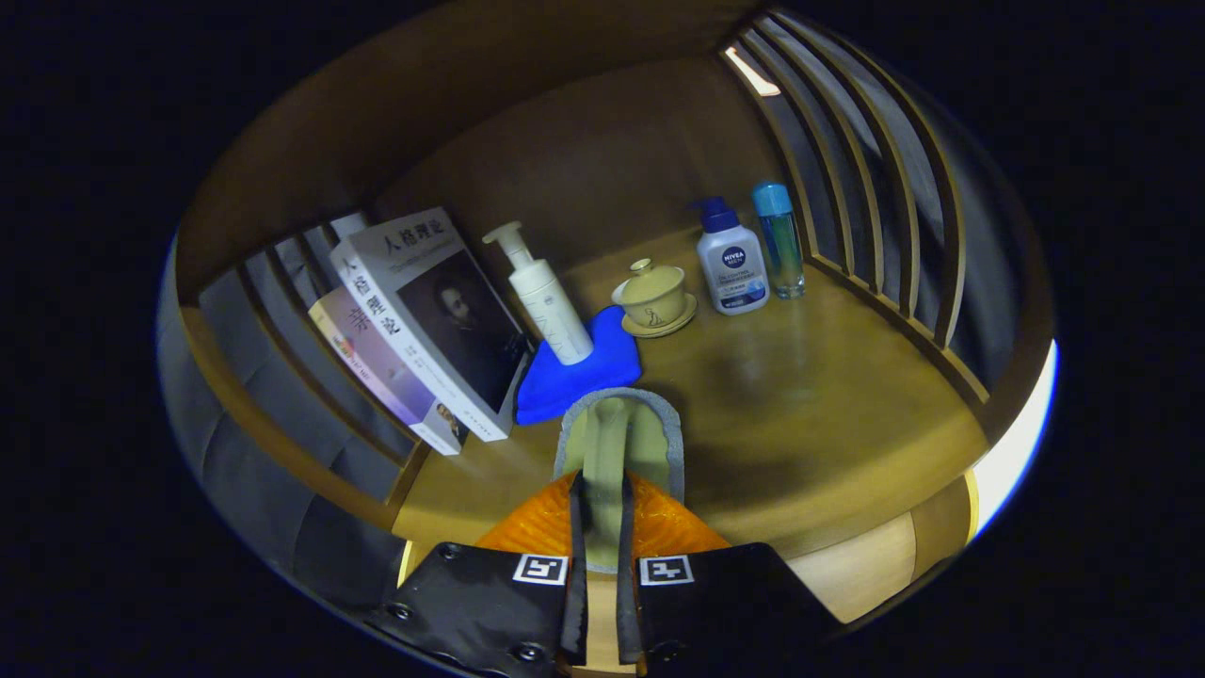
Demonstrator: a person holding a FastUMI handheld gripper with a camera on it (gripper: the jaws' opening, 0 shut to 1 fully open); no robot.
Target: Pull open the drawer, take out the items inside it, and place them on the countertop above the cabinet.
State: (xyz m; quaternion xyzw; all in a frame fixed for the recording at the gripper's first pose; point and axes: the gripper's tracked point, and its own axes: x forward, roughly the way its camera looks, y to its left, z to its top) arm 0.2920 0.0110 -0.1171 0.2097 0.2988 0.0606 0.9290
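While my fingers (617, 443) press together on a flat, olive-green thing (610, 443) with a rounded end and a fuzzy grey border, it hangs just above the smooth, glossy wood of the countertop (810, 414). Both fingers pinch it at its sides, so I hold it firmly. Just beyond its tip lies a soft blue cloth (584, 372), crumpled into a rough triangle. On that cloth stands a slim white pump bottle (551, 301), cylindrical, leaning slightly. Left of it, two paperback books (424, 330) lean against the slatted wooden rail (311, 395); the front one has a matte white cover with a dark portrait. Right of the cloth sits a small glazed ceramic lidded cup (652, 294) on its matching saucer, pale yellow and round. Farther right, near the curved slats, a squat white plastic pump bottle with a dark blue cap (731, 264) stands beside a narrow clear bottle (779, 240) with a light blue cap, nearly touching.
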